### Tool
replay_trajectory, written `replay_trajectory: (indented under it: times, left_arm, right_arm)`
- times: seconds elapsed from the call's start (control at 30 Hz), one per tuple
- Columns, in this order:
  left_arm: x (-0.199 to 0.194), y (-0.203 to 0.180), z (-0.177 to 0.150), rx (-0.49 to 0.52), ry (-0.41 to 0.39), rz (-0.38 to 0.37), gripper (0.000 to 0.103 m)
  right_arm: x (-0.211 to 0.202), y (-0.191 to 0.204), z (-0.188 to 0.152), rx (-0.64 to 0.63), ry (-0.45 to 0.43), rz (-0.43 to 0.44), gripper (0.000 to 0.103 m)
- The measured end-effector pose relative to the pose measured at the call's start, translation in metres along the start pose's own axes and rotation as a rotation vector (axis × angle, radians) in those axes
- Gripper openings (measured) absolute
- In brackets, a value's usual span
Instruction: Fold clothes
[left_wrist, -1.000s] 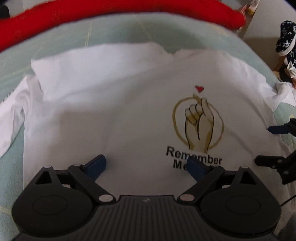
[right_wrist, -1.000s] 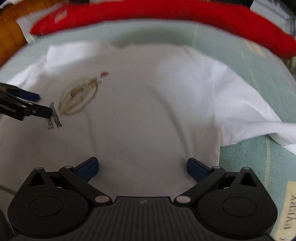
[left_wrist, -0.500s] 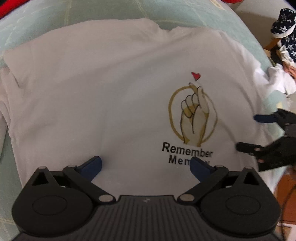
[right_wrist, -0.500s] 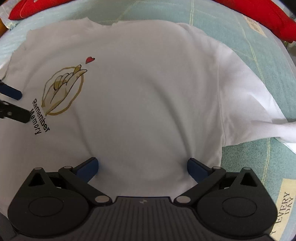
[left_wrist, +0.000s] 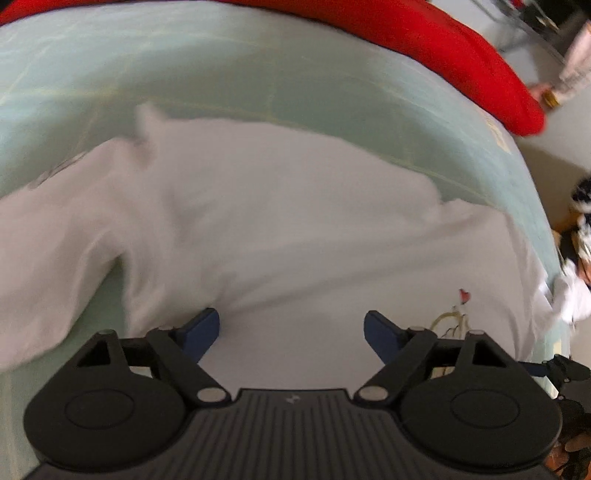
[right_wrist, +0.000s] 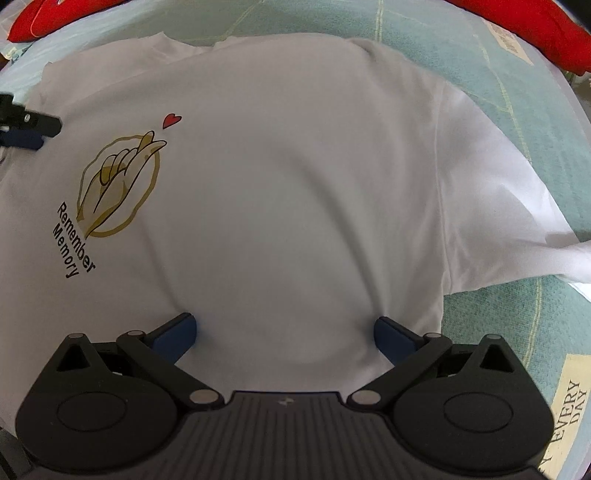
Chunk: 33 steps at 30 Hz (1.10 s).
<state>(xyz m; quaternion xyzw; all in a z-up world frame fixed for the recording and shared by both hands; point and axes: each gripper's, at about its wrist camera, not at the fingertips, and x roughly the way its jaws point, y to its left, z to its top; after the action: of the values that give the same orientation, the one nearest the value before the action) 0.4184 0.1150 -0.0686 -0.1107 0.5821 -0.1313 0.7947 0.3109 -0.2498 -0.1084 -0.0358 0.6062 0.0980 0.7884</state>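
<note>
While T-shirt (right_wrist: 295, 184) lies flat on bed (left_wrist: 258, 85):
Left gripper (left_wrist: 291, 332): spread, closing, nothing pinched; take the sleeve-side edge.
Right gripper (right_wrist: 284, 332): spread, empty; pin hem.

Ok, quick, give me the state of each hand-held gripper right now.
Left hand-held gripper: jaws apart and closing, over the white T-shirt, gripping nothing.
Right hand-held gripper: open, pads wide apart on the T-shirt, gripping nothing.

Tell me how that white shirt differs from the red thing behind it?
The white T-shirt lies spread flat nearby, printed with a hand, a heart and "Remember Memory"; the red fabric is bunched along the far edge, and no print shows on it. Both rest on the pale green bedcover.
</note>
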Motion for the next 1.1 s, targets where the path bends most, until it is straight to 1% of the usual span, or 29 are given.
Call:
replay_trajectory:
  times: [0.1, 0.13, 0.23, 0.3, 0.37, 0.47, 0.57, 0.63, 0.67, 0.7, 0.77, 0.83, 0.87, 0.93, 0.97, 1.03, 1.07, 1.1]
  left_arm:
    - [-0.015, 0.013, -0.009, -0.096, 0.001, 0.055, 0.084]
    - [-0.02, 0.02, -0.012, -0.135, -0.01, 0.062, 0.084]
    - [-0.037, 0.046, -0.026, -0.304, -0.06, 0.048, 0.084]
    - [-0.046, 0.067, -0.037, -0.437, -0.104, 0.046, 0.084]
    - [-0.056, 0.09, -0.049, -0.563, -0.173, 0.033, 0.084]
    - [-0.07, 0.121, -0.064, -0.696, -0.283, 0.009, 0.084]
    - [-0.077, 0.151, -0.085, -0.828, -0.365, -0.018, 0.084]
    - [-0.075, 0.166, -0.101, -0.89, -0.414, -0.027, 0.084]
    - [-0.073, 0.172, -0.11, -0.914, -0.44, -0.019, 0.083]
    - [-0.075, 0.179, -0.119, -0.943, -0.477, -0.008, 0.081]
    - [-0.078, 0.192, -0.132, -0.988, -0.54, -0.012, 0.081]
    - [-0.08, 0.204, -0.142, -1.021, -0.597, -0.01, 0.081]
    - [-0.082, 0.21, -0.147, -1.028, -0.624, -0.002, 0.081]
    - [-0.086, 0.222, -0.16, -1.047, -0.679, 0.005, 0.081]
    - [-0.087, 0.228, -0.166, -1.06, -0.705, -0.001, 0.08]
    - [-0.09, 0.241, -0.18, -1.086, -0.756, -0.012, 0.076]
    - [-0.092, 0.246, -0.186, -1.098, -0.776, -0.018, 0.075]
    - [-0.094, 0.25, -0.191, -1.103, -0.795, -0.02, 0.075]
  right_arm:
    - [0.001, -0.003, 0.001, -0.007, 0.022, 0.013, 0.103]
    - [0.001, -0.004, 0.001, -0.008, 0.031, 0.016, 0.103]
    - [0.002, -0.005, 0.001, -0.023, 0.054, 0.022, 0.103]
    - [0.002, -0.006, 0.001, -0.028, 0.067, 0.023, 0.103]
    - [0.002, -0.007, -0.001, -0.026, 0.074, 0.024, 0.103]
    - [0.002, -0.007, 0.0, -0.024, 0.092, 0.011, 0.103]
    - [-0.003, -0.007, 0.005, -0.006, 0.121, 0.003, 0.103]
    - [-0.01, -0.007, 0.01, 0.022, 0.095, 0.018, 0.103]
    - [-0.015, -0.006, 0.012, 0.035, 0.075, 0.029, 0.103]
    - [-0.02, -0.004, 0.017, 0.045, 0.053, 0.039, 0.103]
    - [-0.027, 0.004, 0.027, 0.054, 0.008, 0.067, 0.103]
    - [-0.032, 0.019, 0.044, 0.041, -0.034, 0.104, 0.103]
    - [-0.031, 0.033, 0.075, 0.029, -0.051, 0.116, 0.103]
    - [-0.028, 0.051, 0.105, 0.003, -0.082, 0.139, 0.103]
    - [-0.027, 0.059, 0.11, -0.004, -0.092, 0.151, 0.103]
    - [-0.024, 0.078, 0.124, -0.011, -0.113, 0.177, 0.103]
    - [-0.023, 0.09, 0.134, -0.014, -0.122, 0.19, 0.103]
    - [-0.022, 0.095, 0.136, -0.021, -0.128, 0.202, 0.103]
